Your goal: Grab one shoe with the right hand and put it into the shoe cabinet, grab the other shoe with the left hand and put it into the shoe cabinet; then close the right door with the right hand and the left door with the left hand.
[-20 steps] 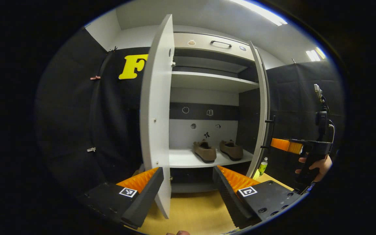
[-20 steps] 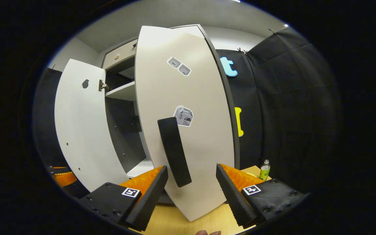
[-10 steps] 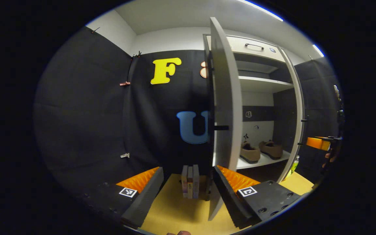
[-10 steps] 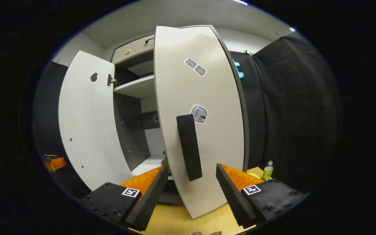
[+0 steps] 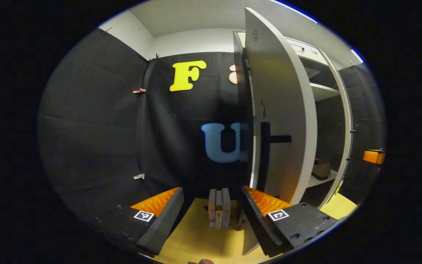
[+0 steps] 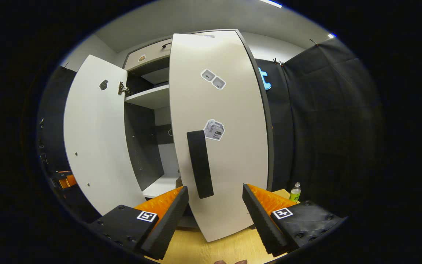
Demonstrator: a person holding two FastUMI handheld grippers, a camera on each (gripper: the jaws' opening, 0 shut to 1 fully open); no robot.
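Both tongs, the left gripper (image 5: 211,205) and right gripper (image 6: 214,205), gape wide and empty before stiff hinged doors, best pushed near the right door (image 6: 229,146)'s handle (image 6: 200,165).

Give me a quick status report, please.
Left gripper and right gripper open. Right door and left door ajar. One shoe shelved. Books stand by left door.

A staged recording booth, not a lived-in home. Black cloth (image 5: 97,121) is clipped up as walls around a pale shoe cabinet (image 6: 148,99) with both doors ajar, standing on a light wood floor (image 5: 196,238). Strip lights (image 5: 291,11) glare at 1 o'clock; a few books (image 5: 219,208) stand beside the cabinet.
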